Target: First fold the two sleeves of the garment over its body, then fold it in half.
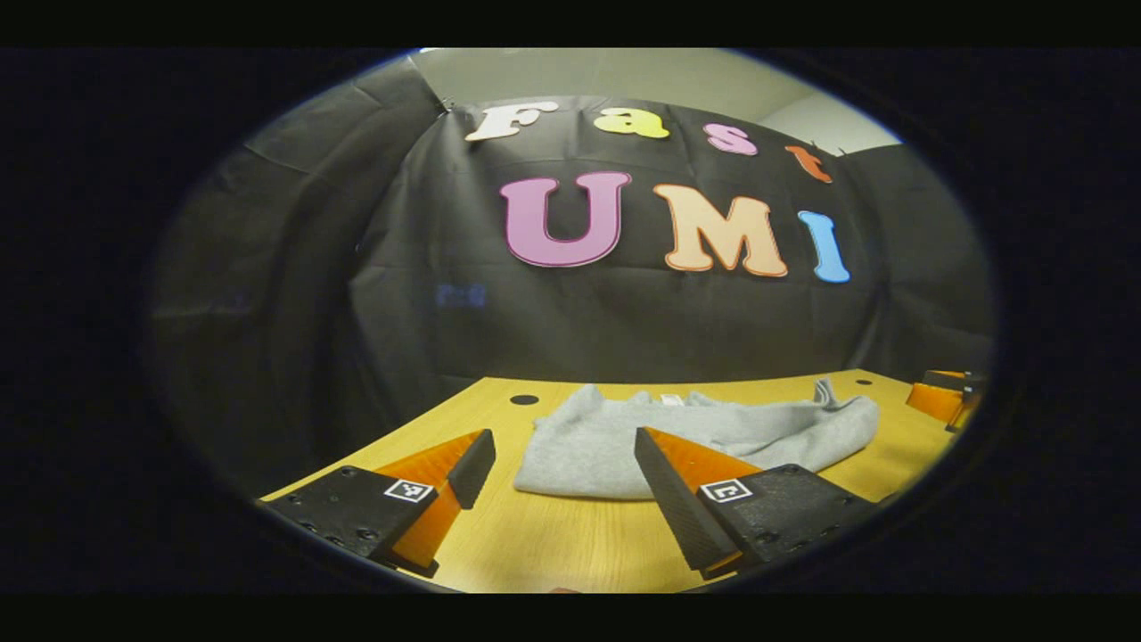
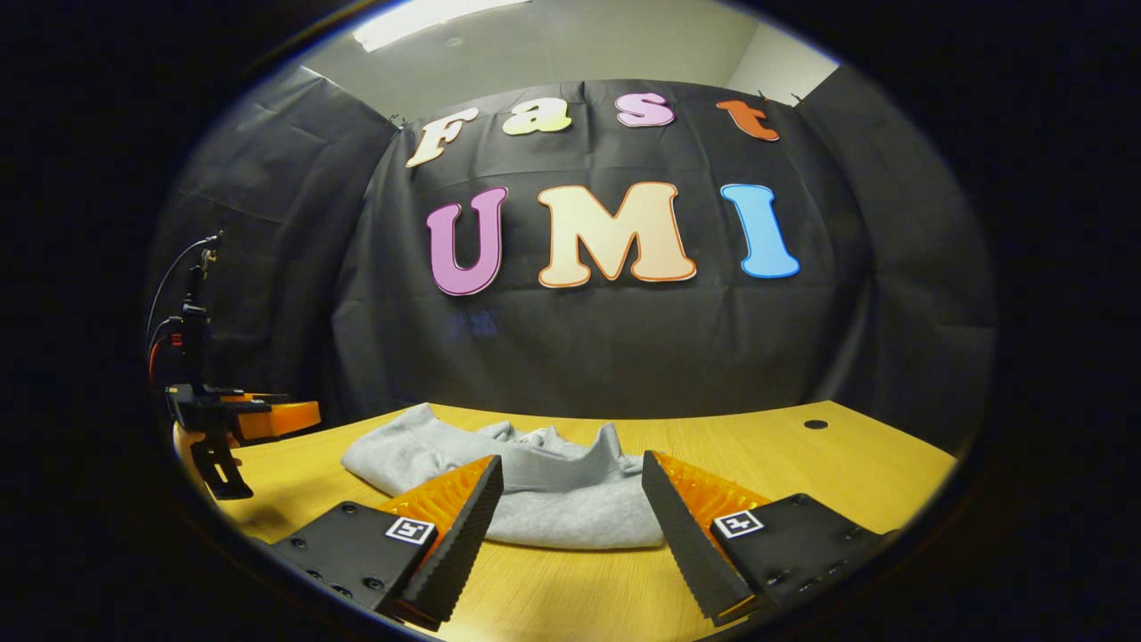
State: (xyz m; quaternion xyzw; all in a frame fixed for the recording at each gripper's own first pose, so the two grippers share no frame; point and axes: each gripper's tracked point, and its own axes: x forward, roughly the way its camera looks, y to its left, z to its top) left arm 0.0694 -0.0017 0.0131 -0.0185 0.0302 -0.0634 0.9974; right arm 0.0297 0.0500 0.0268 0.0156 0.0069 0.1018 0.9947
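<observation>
A grey garment (image 1: 704, 434) lies in a folded, slightly rumpled bundle on the wooden table (image 1: 579, 544). My left gripper (image 1: 564, 443) hovers just above the table in front of the bundle's near edge, open, with nothing between its fingers. In the right gripper view the same garment (image 2: 526, 481) lies ahead, its near hem between the fingers of my right gripper (image 2: 572, 470), which is open and not pressing on the cloth. The left gripper (image 2: 241, 419) also appears at the far left of that view, and the right gripper (image 1: 945, 399) at the far right of the left gripper view.
Black cloth walls close the booth behind and on both sides of the table. Small dark holes (image 1: 524, 399) (image 2: 815, 424) sit in the tabletop near its back corners. Bare wood (image 2: 847, 473) stretches to the right of the garment.
</observation>
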